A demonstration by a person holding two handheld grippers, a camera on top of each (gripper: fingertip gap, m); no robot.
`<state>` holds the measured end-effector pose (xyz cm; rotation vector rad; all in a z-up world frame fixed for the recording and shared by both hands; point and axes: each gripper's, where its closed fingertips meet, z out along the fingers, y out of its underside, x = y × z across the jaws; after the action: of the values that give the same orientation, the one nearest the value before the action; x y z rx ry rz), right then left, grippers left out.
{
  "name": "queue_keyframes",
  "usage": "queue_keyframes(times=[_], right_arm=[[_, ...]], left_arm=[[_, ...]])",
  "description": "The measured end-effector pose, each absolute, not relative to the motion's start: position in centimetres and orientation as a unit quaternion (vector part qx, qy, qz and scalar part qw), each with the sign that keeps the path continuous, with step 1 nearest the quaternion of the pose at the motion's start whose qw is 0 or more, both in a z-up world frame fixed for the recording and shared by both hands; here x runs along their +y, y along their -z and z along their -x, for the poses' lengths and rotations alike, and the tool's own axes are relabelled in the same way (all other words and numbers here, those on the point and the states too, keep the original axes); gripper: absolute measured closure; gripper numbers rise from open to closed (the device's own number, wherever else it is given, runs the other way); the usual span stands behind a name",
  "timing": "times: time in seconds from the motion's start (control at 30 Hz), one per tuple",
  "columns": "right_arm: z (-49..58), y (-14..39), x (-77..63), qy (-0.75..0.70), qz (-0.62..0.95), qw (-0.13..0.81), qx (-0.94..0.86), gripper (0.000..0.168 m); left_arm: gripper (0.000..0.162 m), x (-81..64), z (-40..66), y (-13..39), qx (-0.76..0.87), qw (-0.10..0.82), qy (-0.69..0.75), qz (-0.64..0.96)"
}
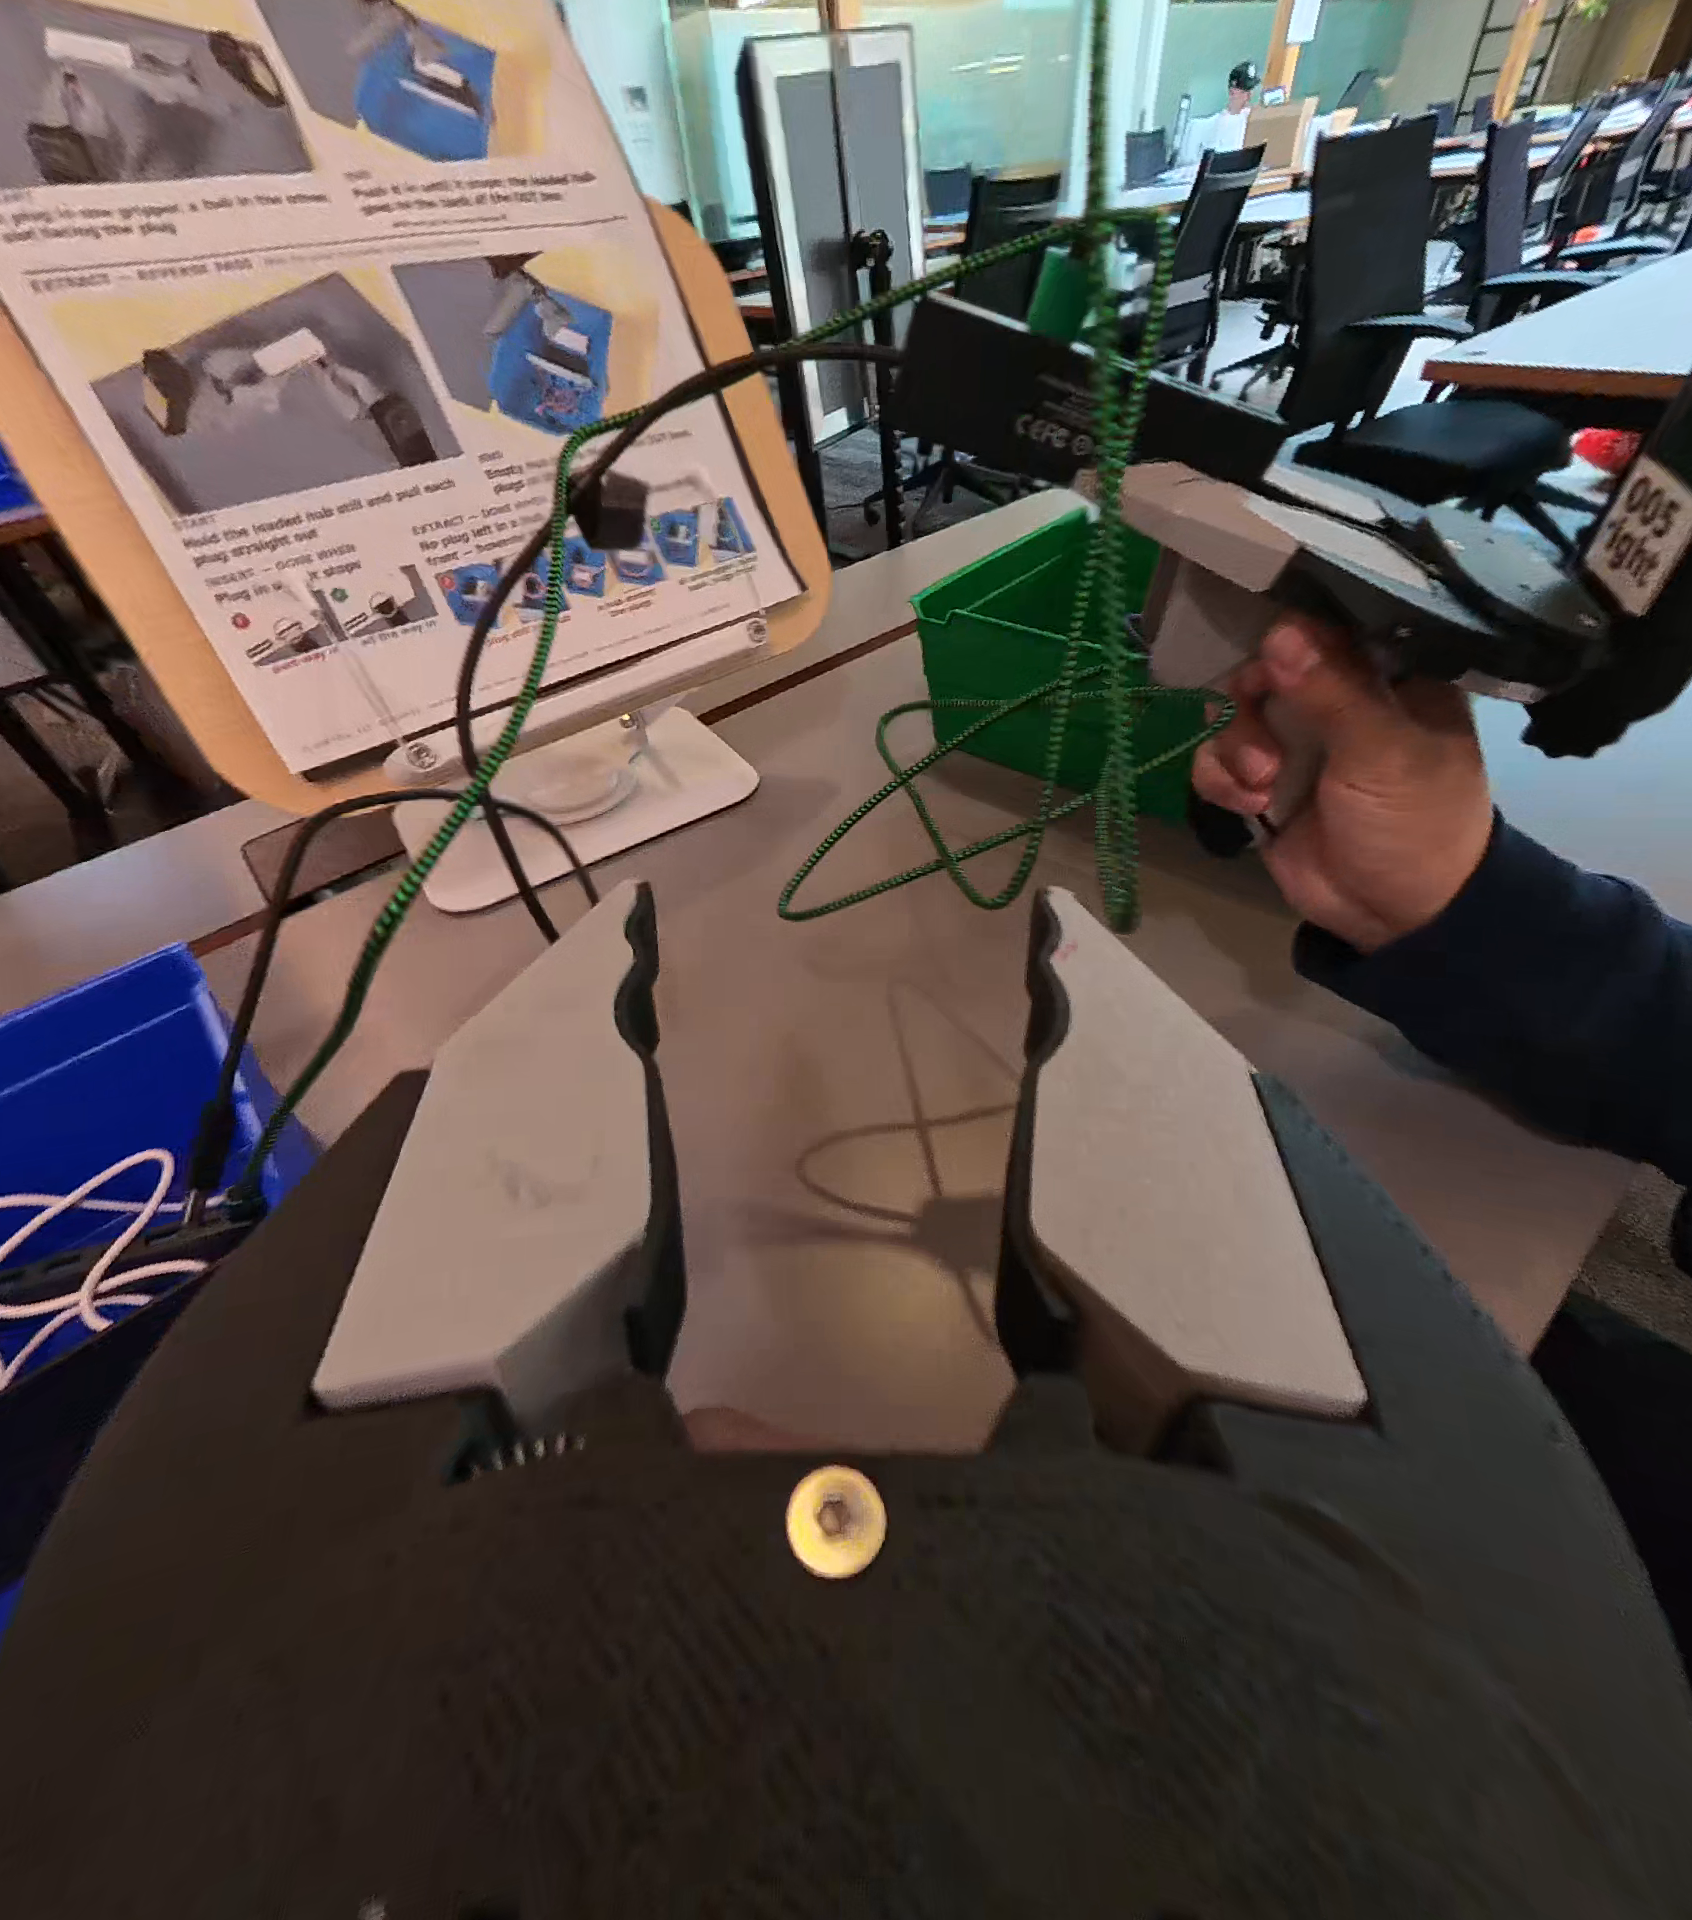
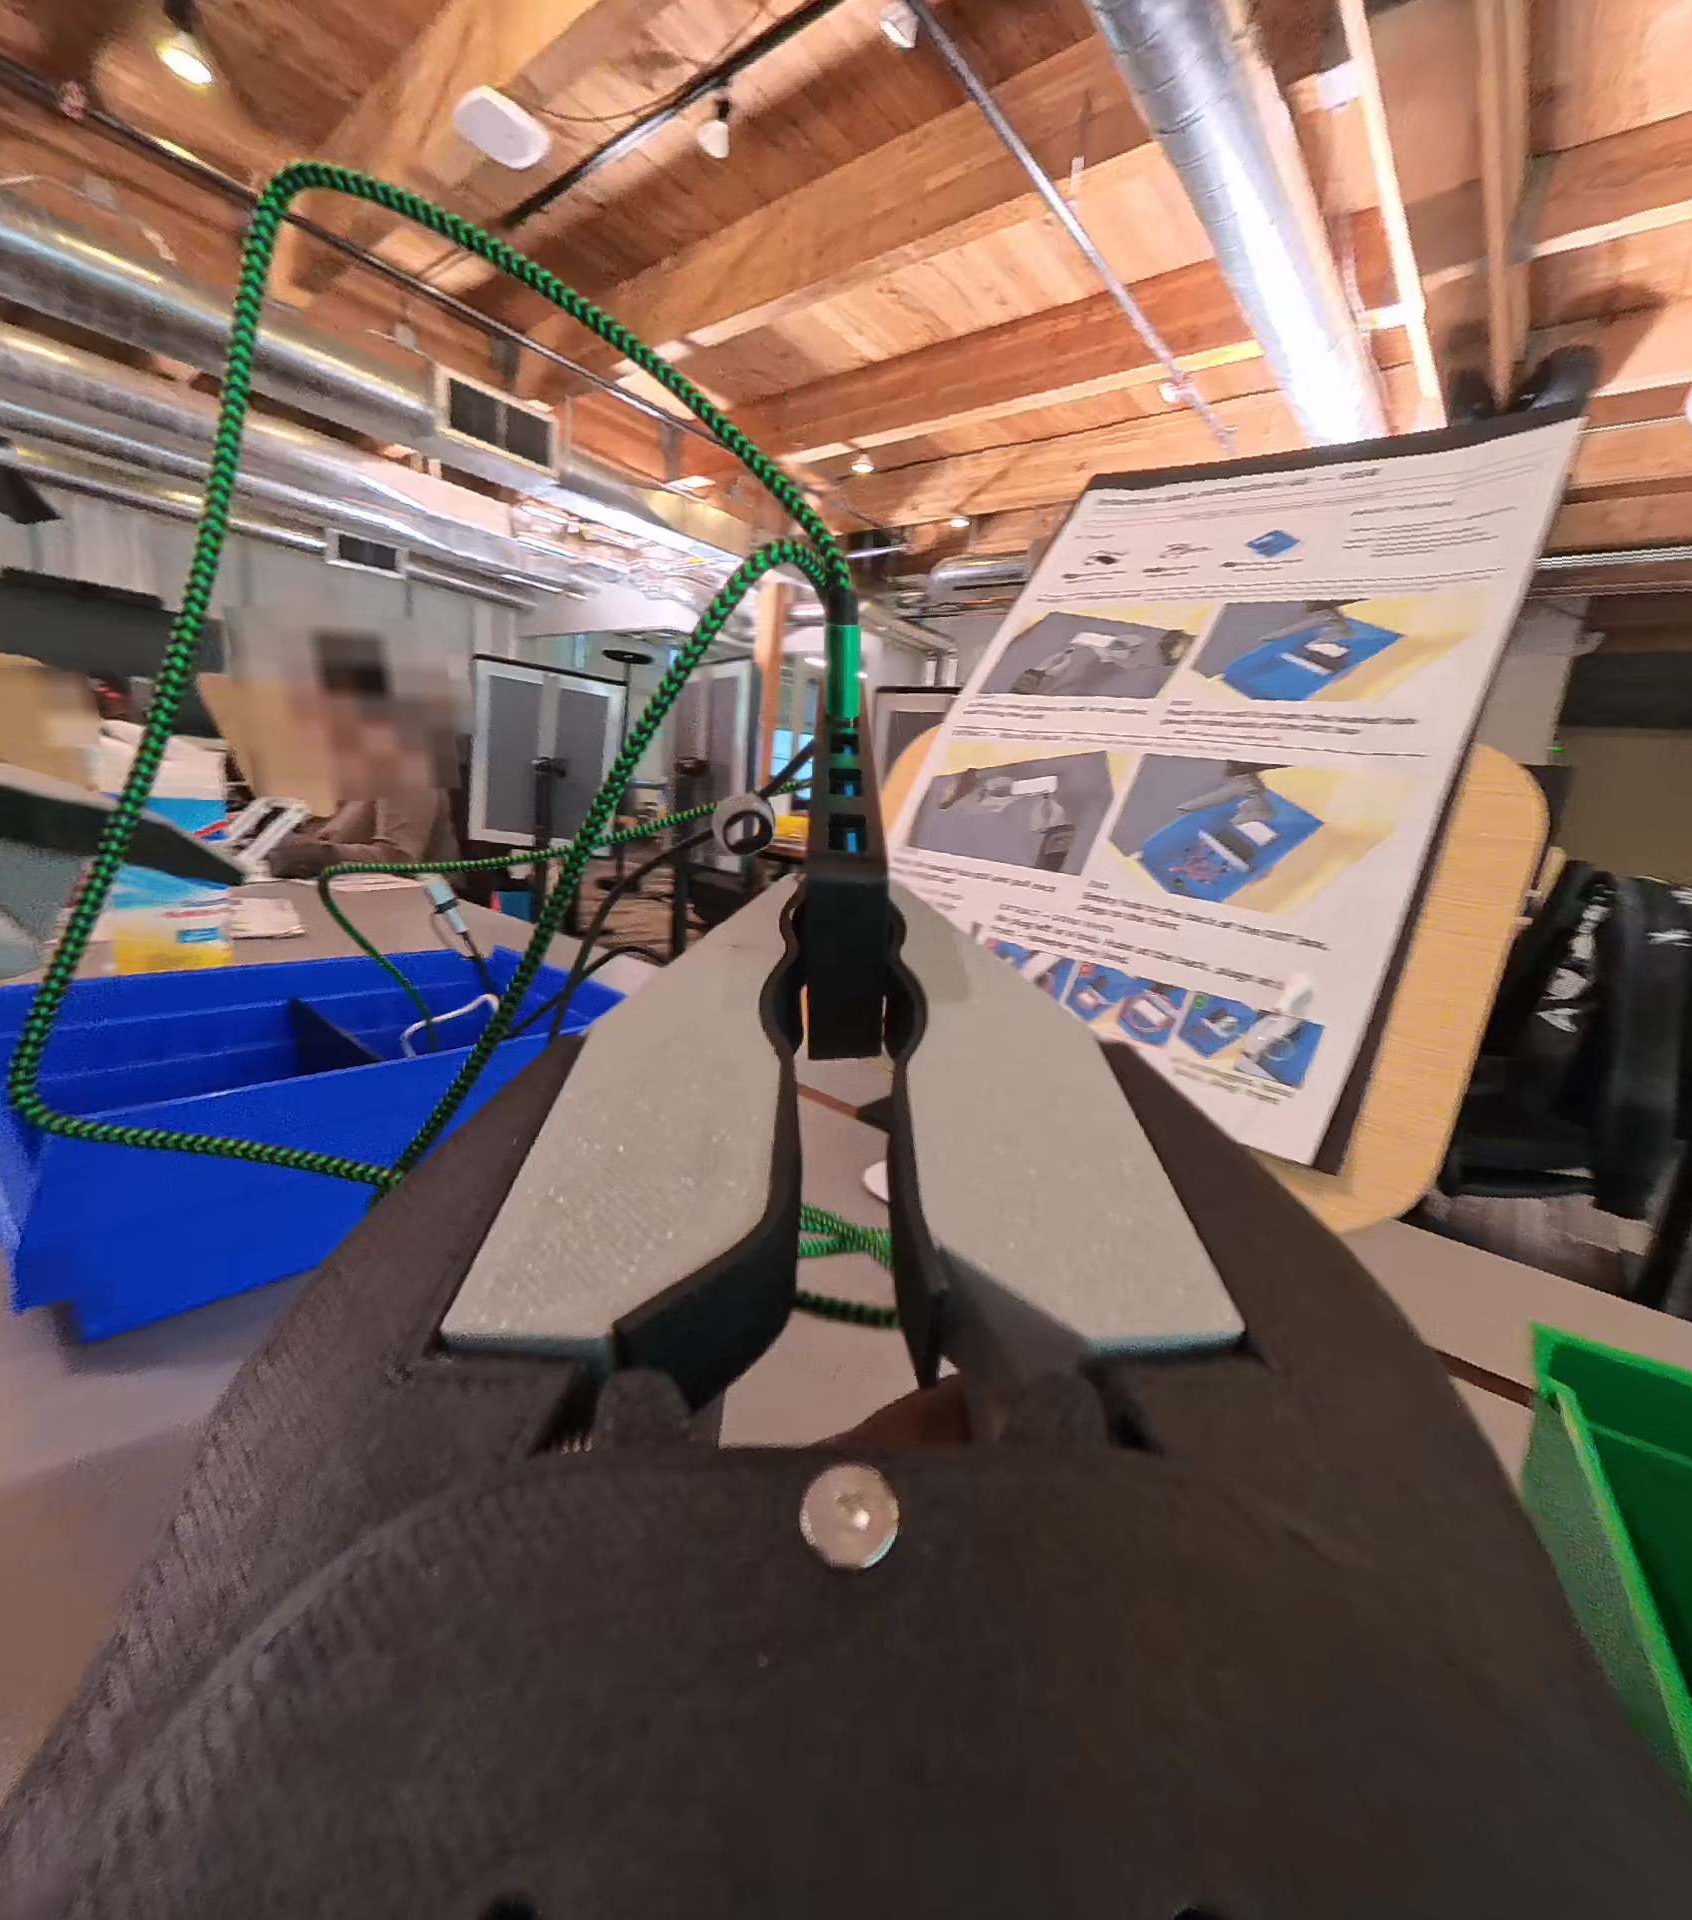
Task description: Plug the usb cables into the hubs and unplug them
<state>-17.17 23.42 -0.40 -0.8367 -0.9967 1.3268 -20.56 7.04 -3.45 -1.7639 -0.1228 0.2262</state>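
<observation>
Two handheld grippers with grey fingers and black bodies are in use. The left gripper [image 1: 842,945] hangs over the grey table [image 1: 821,1091] with its fingers spread wide and nothing between them. The right gripper [image 2: 844,935] is clamped on a slim black USB hub [image 2: 844,883], held raised and pointing upward; a person's hand [image 1: 1341,769] in a dark blue sleeve [image 1: 1590,997] works its trigger.

One green-and-black braided cable [image 2: 229,436] is plugged into the top port of the held hub and arcs high before dropping toward the table. In the left wrist view it falls in loose loops [image 1: 977,831] beside a green plastic bin [image 1: 1018,665].

There are two bins: that green one and a blue plastic bin [image 2: 229,1164] with dividers. A second black hub [image 1: 94,1262] lies in the blue bin, partly hidden by the left gripper's body, with a white cable [image 1: 63,1257], a black cable [image 1: 499,665] and a braided green lead at it; which ports they occupy cannot be made out.

One printed instruction sheet [image 1: 354,416] stands on a white stand [image 1: 613,790]. A white sticker [image 1: 1647,545] with writing sits on the right gripper's body.
</observation>
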Motion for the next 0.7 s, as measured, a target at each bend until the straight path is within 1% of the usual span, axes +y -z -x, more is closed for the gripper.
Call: queue_keyframes(times=[0.17, 0.23, 0.27, 0.37, 0.43, 0.53, 0.57, 0.6, 0.63, 0.7], right_arm=[[17.5, 0.8, 22.2, -0.599, 0.332, 0.565, -0.460, 0.161], [17.7, 1.1, 22.2, -0.612, 0.334, 0.547, -0.463, 0.161], [17.8, 1.2, 22.0, -0.623, 0.332, 0.532, -0.467, 0.161], [17.9, 1.7, 21.1, -0.657, 0.318, 0.482, -0.485, 0.161], [17.8, 1.9, 20.2, -0.677, 0.302, 0.447, -0.500, 0.160], [17.5, 2.2, 19.2, -0.705, 0.280, 0.398, -0.515, 0.161], [17.4, 2.3, 18.9, -0.715, 0.274, 0.382, -0.517, 0.161], [17.3, 2.4, 18.6, -0.723, 0.270, 0.368, -0.519, 0.161], [17.3, 2.5, 18.3, -0.730, 0.266, 0.354, -0.520, 0.161], [17.2, 2.9, 17.6, -0.744, 0.255, 0.322, -0.527, 0.161]], left_arm=[[0.093, 5.2, 22.6, 2.8, -0.079, 0.648, -0.113, 0.749], [0.096, 4.7, 22.8, 2.6, -0.084, 0.665, -0.101, 0.736], [0.099, 4.6, 22.9, 2.4, -0.084, 0.668, -0.097, 0.733], [0.098, 3.8, 23.5, 1.9, -0.083, 0.664, -0.116, 0.734], [0.102, 2.9, 23.9, 1.1, -0.083, 0.675, -0.130, 0.722], [0.103, 1.9, 23.8, 0.3, -0.083, 0.688, -0.112, 0.712], [0.110, 1.9, 23.4, 0.4, -0.076, 0.691, -0.097, 0.713], [0.126, 2.1, 22.8, 0.8, -0.060, 0.688, -0.077, 0.719], [0.136, 2.6, 22.0, 1.4, -0.045, 0.680, -0.056, 0.729], [0.130, 3.9, 20.5, 3.1, -0.022, 0.662, -0.020, 0.749]])
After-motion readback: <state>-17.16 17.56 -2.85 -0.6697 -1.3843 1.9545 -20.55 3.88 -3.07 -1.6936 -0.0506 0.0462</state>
